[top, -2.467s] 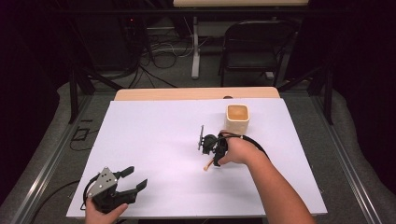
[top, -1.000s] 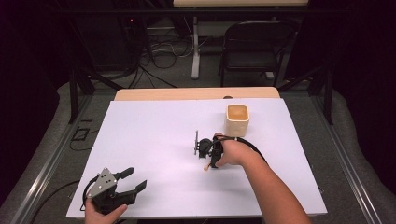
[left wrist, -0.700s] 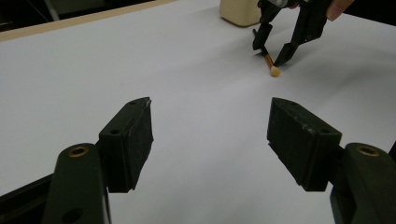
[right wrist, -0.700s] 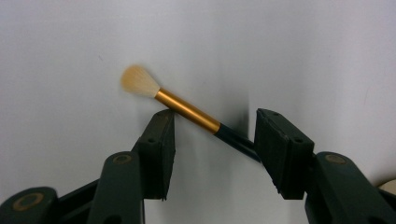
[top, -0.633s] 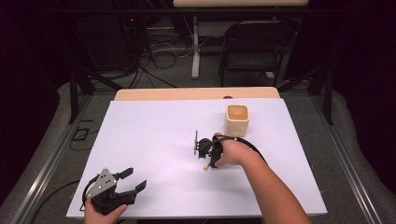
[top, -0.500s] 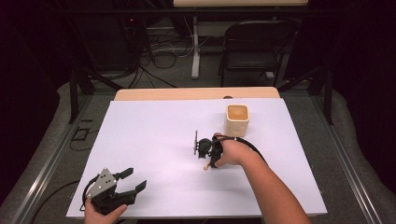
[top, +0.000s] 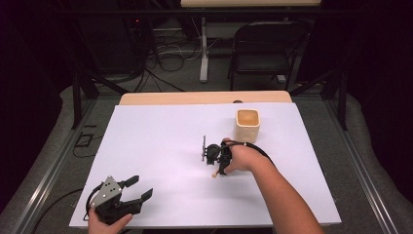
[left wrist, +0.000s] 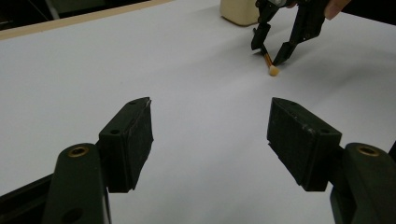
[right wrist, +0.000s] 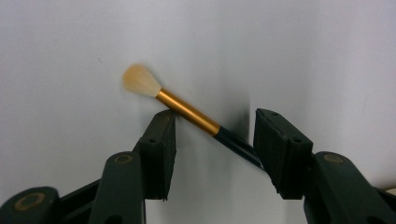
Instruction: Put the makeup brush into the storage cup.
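Table: white sheet (top: 160, 146) over a wooden top, whose far edge (top: 204, 98) shows bare.
Brush: lies flat on the table (right wrist: 187, 112), pale bristle tip (right wrist: 140, 80), gold ferrule, dark handle running back between the right tool's jaws. In the high view it sits near the table's middle (top: 213, 173), bristle end toward the person.
Right tool: lowered over the brush (right wrist: 212, 135), jaws parted, one on each side of the handle. Handle passes close by both pads; contact cannot be confirmed, probably not yet clamped. Seen from the left gripper view (left wrist: 275, 49), jaw tips straddle the brush (left wrist: 271, 66) at the table surface.
Left tool: rests at the near left corner of the table (top: 139, 191), jaws wide apart, nothing between them (left wrist: 210, 140). Well apart from the brush.
Cup: tan square-mouthed container (top: 248, 125), upright, beyond the right hand (top: 241, 158), near the far right of the sheet; apart from the brush.
Obstructions: right hand and tool cover most of the brush handle from above.
Surroundings: folding chair (top: 265, 48) and floor cables (top: 170, 53) behind the table, dark backdrop.
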### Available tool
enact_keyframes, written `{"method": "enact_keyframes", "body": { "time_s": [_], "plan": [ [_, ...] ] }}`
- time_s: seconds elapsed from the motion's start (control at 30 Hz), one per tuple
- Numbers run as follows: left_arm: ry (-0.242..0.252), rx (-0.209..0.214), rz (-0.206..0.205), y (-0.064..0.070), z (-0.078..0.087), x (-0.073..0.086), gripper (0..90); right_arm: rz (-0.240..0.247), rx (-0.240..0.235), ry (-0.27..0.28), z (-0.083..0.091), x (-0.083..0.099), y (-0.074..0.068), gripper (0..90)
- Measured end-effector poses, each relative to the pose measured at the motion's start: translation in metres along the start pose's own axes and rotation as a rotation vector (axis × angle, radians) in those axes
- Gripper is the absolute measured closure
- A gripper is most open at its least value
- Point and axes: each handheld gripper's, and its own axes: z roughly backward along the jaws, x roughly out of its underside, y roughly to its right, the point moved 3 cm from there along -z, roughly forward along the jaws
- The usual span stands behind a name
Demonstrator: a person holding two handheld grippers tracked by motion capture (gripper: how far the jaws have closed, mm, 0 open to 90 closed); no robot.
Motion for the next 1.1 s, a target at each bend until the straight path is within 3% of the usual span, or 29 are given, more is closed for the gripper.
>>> {"method": "enact_keyframes", "body": {
  "time_s": [0.13,0.3,0.47,0.93,1.1],
  "plan": [
    [0.000,-0.002,0.006,0.0001,0.0007,0.0007,31.3,-0.008,-0.016,-0.001,-0.0002,-0.0001,0.0009,50.4],
    [-0.002,-0.004,0.001,-0.0003,0.0027,0.0012,31.3,0.039,-0.013,-0.056,-0.0005,-0.0078,-0.0002,54.9],
    [0.000,-0.010,0.007,-0.0013,0.0053,0.0021,31.3,0.010,-0.048,-0.056,-0.0006,-0.0073,0.0011,60.7],
    [0.000,-0.009,0.003,-0.0009,0.0048,0.0022,31.3,0.004,-0.099,-0.073,0.0000,-0.0089,-0.0044,83.5],
    [-0.003,-0.009,0.001,-0.0010,0.0050,0.0022,31.3,0.010,-0.095,-0.076,-0.0001,-0.0094,-0.0049,83.6]
  ]
}}
